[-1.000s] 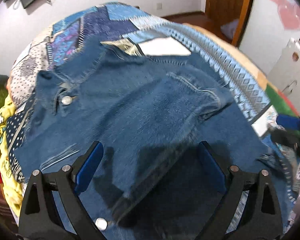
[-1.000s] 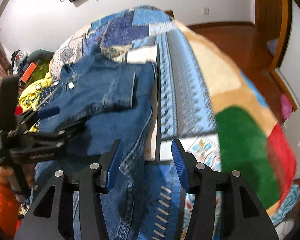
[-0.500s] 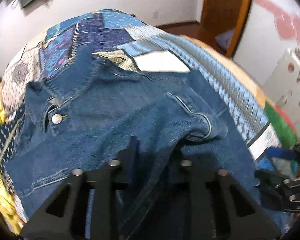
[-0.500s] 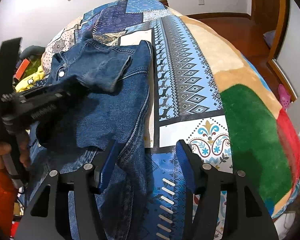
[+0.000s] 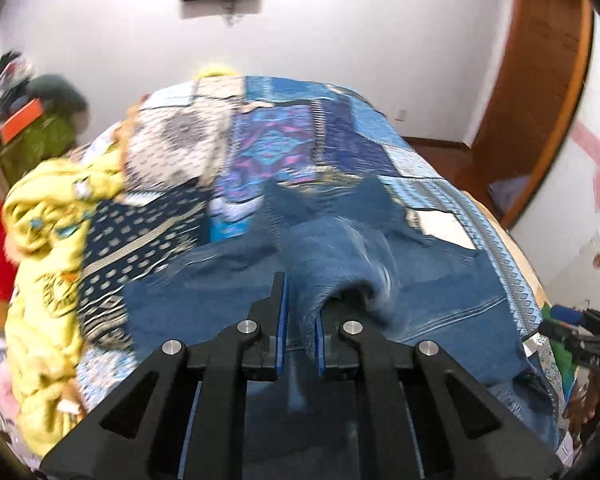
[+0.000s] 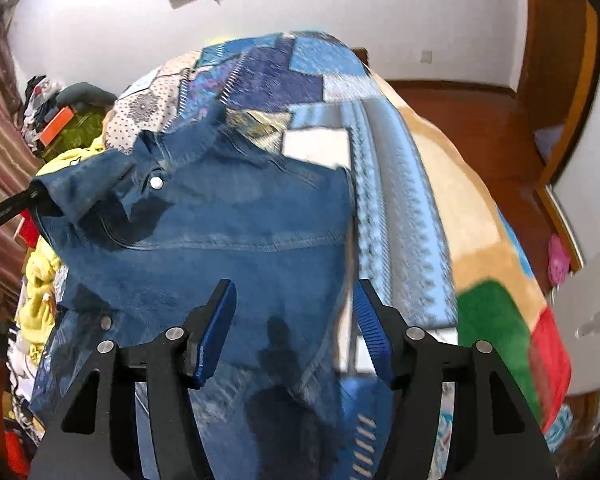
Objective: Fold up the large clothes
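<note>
A blue denim jacket [image 6: 236, 236] lies on a bed with a patchwork blanket [image 6: 396, 208]. My left gripper [image 5: 300, 312] is shut on a fold of the denim jacket [image 5: 336, 268] and holds it lifted off the bed; in the right wrist view its tip [image 6: 24, 200] shows at the left with the sleeve draped from it. My right gripper [image 6: 292, 320] is open and empty, its blue pads over the jacket's right edge. It also shows at the right edge of the left wrist view [image 5: 580, 332].
A heap of yellow and red clothes [image 5: 48, 264] lies along the bed's left side. A green pile with an orange box [image 6: 60, 128] stands by the wall. Wooden floor and a door frame [image 6: 556, 80] are at the right.
My left gripper closed on the denim fold and lifted it up and to the left. My right gripper moved forward over the jacket's right edge and stayed open.
</note>
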`<state>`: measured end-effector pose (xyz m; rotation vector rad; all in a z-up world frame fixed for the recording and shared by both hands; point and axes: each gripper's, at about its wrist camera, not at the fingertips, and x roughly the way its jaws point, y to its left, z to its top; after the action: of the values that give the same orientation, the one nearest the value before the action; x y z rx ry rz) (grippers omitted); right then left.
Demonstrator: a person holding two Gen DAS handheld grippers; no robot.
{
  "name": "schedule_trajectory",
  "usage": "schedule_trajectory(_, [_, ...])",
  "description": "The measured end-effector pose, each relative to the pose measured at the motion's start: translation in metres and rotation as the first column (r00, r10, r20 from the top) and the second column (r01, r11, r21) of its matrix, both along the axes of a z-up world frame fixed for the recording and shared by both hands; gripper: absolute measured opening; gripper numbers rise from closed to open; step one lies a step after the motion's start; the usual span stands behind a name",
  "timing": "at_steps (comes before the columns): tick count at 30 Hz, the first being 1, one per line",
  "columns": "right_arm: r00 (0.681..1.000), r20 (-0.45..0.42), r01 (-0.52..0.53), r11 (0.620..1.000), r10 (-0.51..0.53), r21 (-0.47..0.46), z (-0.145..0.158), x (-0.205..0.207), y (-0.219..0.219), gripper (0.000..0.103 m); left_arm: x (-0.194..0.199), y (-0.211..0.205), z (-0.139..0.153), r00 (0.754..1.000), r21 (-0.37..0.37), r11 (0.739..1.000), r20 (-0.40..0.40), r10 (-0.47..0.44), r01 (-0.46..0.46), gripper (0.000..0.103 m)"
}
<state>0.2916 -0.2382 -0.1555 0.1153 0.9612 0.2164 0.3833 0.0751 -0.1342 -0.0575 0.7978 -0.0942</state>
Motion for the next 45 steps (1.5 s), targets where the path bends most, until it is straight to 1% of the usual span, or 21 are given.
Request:
schedule_trajectory(1, [1.0,0.005,-0.01,1.0,0.01,-0.006,-0.001,0.004,0.006,0.062,-0.005,0.015,-0.003,1.0,-0.005,1.0,-0.005,0.027,-0.027,0.01])
schedule_trajectory(3, [1.0,-0.006,-0.022,0.999,0.022,-0.03,-0.008,0.013,0.016,0.064,-0.012,0.035,-0.014,0.998,-0.009,0.998,-0.024,0.066,-0.066,0.01])
schedule_trajectory(6, [0.996,-0.074,-0.049,0.997,0.045,-0.054,-0.028,0.023,0.028,0.064,-0.026,0.061,-0.033,0.991,-0.011,0.992,-0.045,0.124,-0.124,0.01])
schedule_trajectory(8, [0.988,-0.142,-0.07,0.996,0.061,-0.061,-0.048,0.027,0.035,0.064,-0.034,0.083,-0.05,0.984,-0.048,0.985,-0.079,0.161,-0.165,0.01])
schedule_trajectory(10, [0.986,-0.157,-0.072,0.995,0.061,-0.069,-0.057,0.026,0.038,0.064,-0.04,0.105,-0.069,0.972,-0.078,0.975,-0.131,0.196,-0.207,0.01])
schedule_trajectory(14, [0.986,-0.164,-0.048,0.997,0.037,-0.063,-0.056,0.024,0.034,0.068,-0.048,0.124,-0.094,0.953,-0.084,0.968,-0.214,0.212,-0.235,0.01])
schedule_trajectory(16, [0.985,-0.172,-0.04,0.997,0.029,-0.06,-0.056,0.024,0.033,0.07,-0.054,0.126,-0.097,0.95,-0.082,0.968,-0.23,0.211,-0.236,0.011])
schedule_trajectory(17, [0.985,-0.173,-0.034,0.997,0.023,-0.063,-0.057,0.023,0.032,0.073,-0.055,0.126,-0.097,0.951,-0.09,0.969,-0.232,0.206,-0.232,0.012])
schedule_trajectory(18, [0.985,-0.172,-0.03,0.997,0.018,-0.067,-0.055,0.022,0.032,0.075,-0.057,0.127,-0.095,0.951,-0.095,0.967,-0.228,0.208,-0.235,0.022])
schedule_trajectory(19, [0.985,-0.173,-0.028,0.997,0.015,-0.075,-0.055,0.021,0.032,0.076,-0.058,0.128,-0.093,0.951,-0.096,0.966,-0.221,0.215,-0.241,0.041])
schedule_trajectory(21, [0.983,-0.18,-0.044,0.995,0.028,-0.088,-0.052,0.02,0.034,0.076,-0.055,0.131,-0.087,0.953,-0.095,0.963,-0.2,0.229,-0.251,0.059])
schedule_trajectory(23, [0.981,-0.186,-0.081,0.991,0.059,-0.11,-0.046,0.021,0.036,0.076,-0.05,0.132,-0.079,0.956,-0.089,0.963,-0.176,0.236,-0.254,0.062])
schedule_trajectory(25, [0.981,-0.174,-0.102,0.988,0.081,-0.115,-0.039,0.024,0.035,0.076,-0.041,0.134,-0.072,0.957,-0.089,0.965,-0.176,0.23,-0.248,0.063])
schedule_trajectory(28, [0.987,-0.136,-0.098,0.99,0.084,-0.104,-0.026,0.031,0.028,0.076,-0.027,0.142,-0.067,0.958,-0.096,0.964,-0.17,0.23,-0.248,0.072])
schedule_trajectory(31, [0.992,-0.112,-0.069,0.995,0.061,-0.075,-0.017,0.044,0.014,0.076,-0.01,0.155,-0.07,0.953,-0.102,0.96,-0.184,0.241,-0.262,0.072])
schedule_trajectory(34, [0.994,-0.11,-0.032,0.997,0.024,-0.068,-0.017,0.06,0.002,0.076,0.01,0.174,-0.085,0.938,-0.15,0.946,-0.243,0.248,-0.289,0.072])
schedule_trajectory(37, [0.99,-0.137,0.0,0.997,-0.011,-0.078,-0.028,0.08,-0.009,0.076,0.025,0.188,-0.103,0.922,-0.186,0.931,-0.294,0.252,-0.314,0.072])
schedule_trajectory(39, [0.985,-0.167,0.021,0.998,-0.031,-0.06,-0.039,0.092,-0.017,0.076,0.034,0.194,-0.115,0.915,-0.206,0.924,-0.319,0.247,-0.322,0.072])
schedule_trajectory(41, [0.978,-0.203,0.049,0.999,-0.051,-0.017,-0.051,0.106,-0.025,0.076,0.042,0.195,-0.126,0.914,-0.219,0.925,-0.336,0.227,-0.31,0.071])
schedule_trajectory(43, [0.973,-0.223,0.061,0.998,-0.054,0.023,-0.059,0.115,-0.027,0.076,0.049,0.195,-0.132,0.916,-0.221,0.93,-0.342,0.208,-0.293,0.062])
schedule_trajectory(45, [0.973,-0.224,0.066,0.996,-0.053,0.055,-0.064,0.121,-0.026,0.068,0.056,0.193,-0.138,0.916,-0.216,0.935,-0.349,0.195,-0.281,0.056])
